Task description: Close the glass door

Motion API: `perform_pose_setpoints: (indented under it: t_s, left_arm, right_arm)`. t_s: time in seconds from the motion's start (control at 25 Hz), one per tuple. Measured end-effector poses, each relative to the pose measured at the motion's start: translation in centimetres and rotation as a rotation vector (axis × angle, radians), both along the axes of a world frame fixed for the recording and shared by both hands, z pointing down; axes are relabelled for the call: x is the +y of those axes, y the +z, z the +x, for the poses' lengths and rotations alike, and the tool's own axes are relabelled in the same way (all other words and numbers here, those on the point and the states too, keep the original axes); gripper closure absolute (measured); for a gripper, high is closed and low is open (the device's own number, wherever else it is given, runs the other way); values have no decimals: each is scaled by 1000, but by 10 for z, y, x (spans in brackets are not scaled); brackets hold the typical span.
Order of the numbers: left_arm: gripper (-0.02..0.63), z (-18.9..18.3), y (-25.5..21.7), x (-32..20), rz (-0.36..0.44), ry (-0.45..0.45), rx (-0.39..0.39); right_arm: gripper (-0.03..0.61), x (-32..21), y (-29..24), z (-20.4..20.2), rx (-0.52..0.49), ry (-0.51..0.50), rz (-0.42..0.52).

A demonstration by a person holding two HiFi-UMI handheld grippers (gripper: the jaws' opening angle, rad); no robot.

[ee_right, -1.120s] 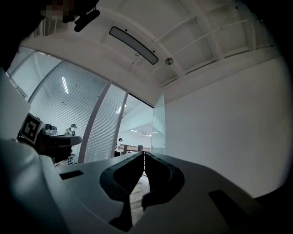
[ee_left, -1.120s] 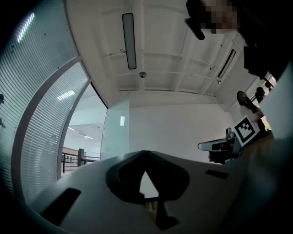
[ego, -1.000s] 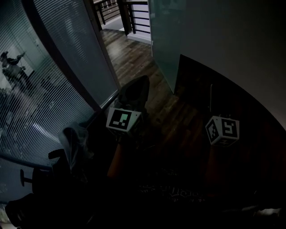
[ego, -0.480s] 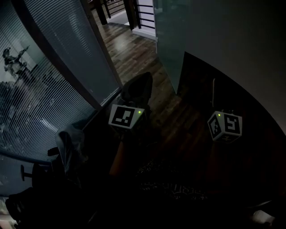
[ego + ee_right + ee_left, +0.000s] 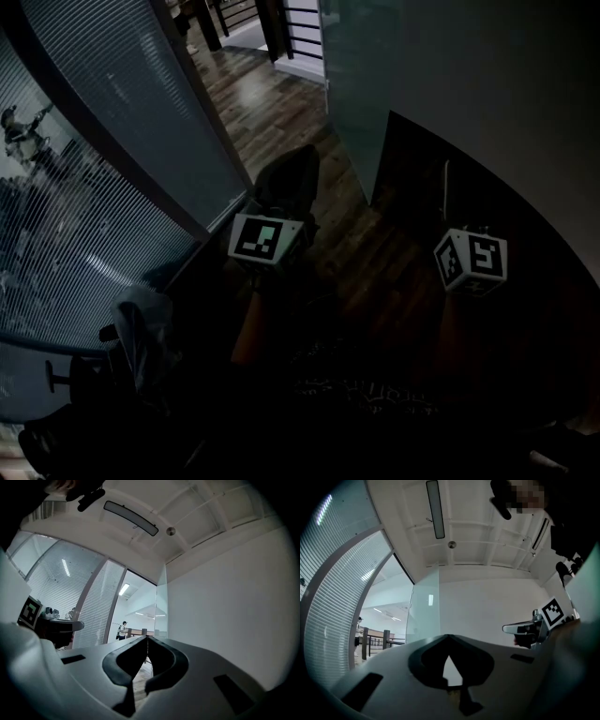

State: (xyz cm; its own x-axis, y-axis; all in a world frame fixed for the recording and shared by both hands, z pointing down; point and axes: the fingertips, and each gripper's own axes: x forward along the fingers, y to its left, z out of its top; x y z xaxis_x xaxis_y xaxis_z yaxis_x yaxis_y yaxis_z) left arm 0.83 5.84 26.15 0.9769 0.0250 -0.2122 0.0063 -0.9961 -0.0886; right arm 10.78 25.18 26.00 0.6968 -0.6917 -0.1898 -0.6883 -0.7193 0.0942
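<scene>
**Before the open doorway: both grippers shut on nothing**

At the person's left side, the left gripper [image 5: 449, 637] is pressing its two jaws together at the tips, and nothing is sitting between them. The right gripper [image 5: 147, 638] is showing the same: its jaws are meeting at the tips and gripping nothing. Both grippers are pointing forward toward the doorway, side by side and apart from each other. The glass door [image 5: 352, 89] is standing ahead of them as a frosted panel, just beside the white wall [image 5: 487, 103] on the right, and neither gripper is touching it. Between the door and the striped glass partition [image 5: 112, 141] on the left, a wooden floor [image 5: 272, 94] is running toward a dark railing [image 5: 291, 28]. Far beyond the opening, a person [image 5: 123, 629] is standing.
</scene>
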Motion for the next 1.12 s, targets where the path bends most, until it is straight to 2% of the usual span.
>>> perform_pose_setpoints:
  t_s: [0.44,0.8,1.12]
  left_arm:
    - [612,83,-2,-42,5,54,0]
    - [612,117,1,-64,-5,74,17]
    - [612,154,1,-77,-14,63,2]
  right_arm:
    - [575,-43,-4,75,0,37,5]
    - [575,-63,-1,105,14,55,-15]
    - [575,-82,-5,145,6,26,-14]
